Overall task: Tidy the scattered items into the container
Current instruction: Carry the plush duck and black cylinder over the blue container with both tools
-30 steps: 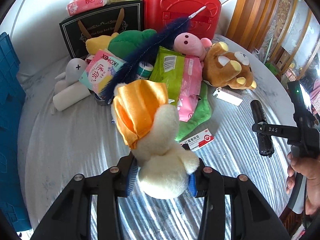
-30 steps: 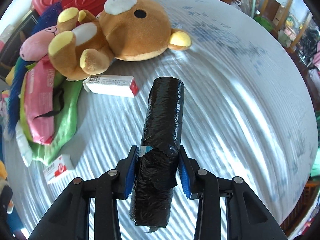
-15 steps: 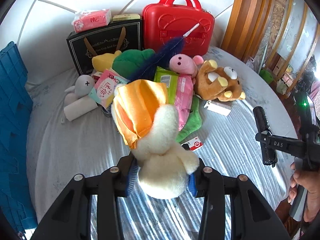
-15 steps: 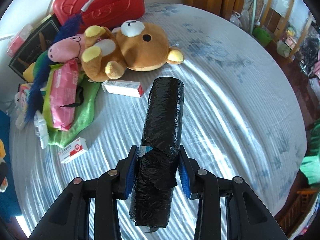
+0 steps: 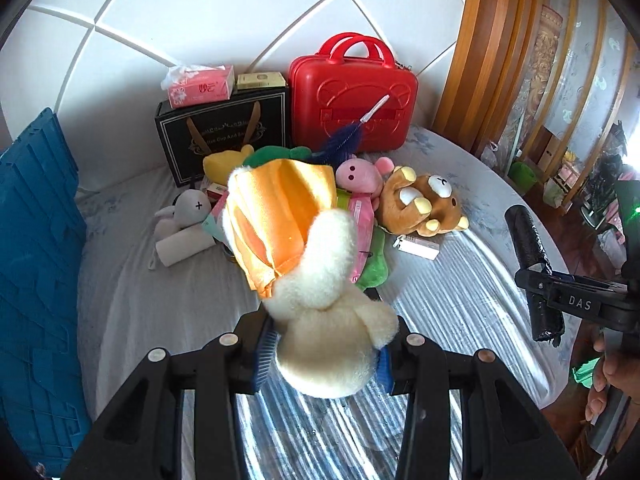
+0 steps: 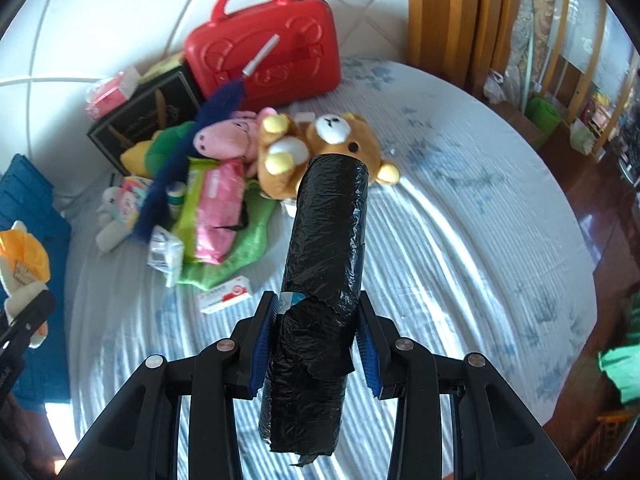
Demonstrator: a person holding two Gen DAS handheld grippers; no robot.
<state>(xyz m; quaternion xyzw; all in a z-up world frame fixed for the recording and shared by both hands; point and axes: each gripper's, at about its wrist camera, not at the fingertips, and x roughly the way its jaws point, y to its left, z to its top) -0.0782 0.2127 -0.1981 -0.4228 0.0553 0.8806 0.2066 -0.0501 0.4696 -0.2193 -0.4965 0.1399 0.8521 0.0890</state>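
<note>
Scattered items, 2 of them lifted clear of the round table [image 5: 460, 280]. Cream plush toy [image 5: 332, 332] pinched at its body between the blue pads of the left gripper [image 5: 324, 354], jaws partly closed on it, orange cloth part [image 5: 276, 216] sticking up toward frame centre. Black roll of bags [image 6: 320, 292] clamped near its lower half by the right gripper [image 6: 316, 346], jaws narrowed onto it, roll pointing up the frame and covering part of the brown bear plush [image 6: 320, 148].

Same roll and right gripper seen at the right edge of the left wrist view, with a hand [image 5: 612, 380] below. Same cream toy at the left edge of the right wrist view.

Beyond the grippers, the remaining pile on the striped tablecloth: small red-and-white box [image 6: 226, 294] nearest, then green cloth [image 6: 248, 236], pink packet [image 6: 218, 208], clear wrapper [image 6: 164, 250], blue feather duster [image 6: 180, 160] lying across the heap, pink pig plush [image 6: 228, 138], grey rabbit plush [image 5: 184, 210], white carton [image 5: 416, 246] just beside the bear.

Behind the pile, against the white wall: red case [image 5: 352, 92], black gift bag [image 5: 224, 132] with a pink tissue pack [image 5: 198, 86] on top.

Blue crate [image 5: 36, 264] along the left edge of the left wrist view, well apart from the pile.
</note>
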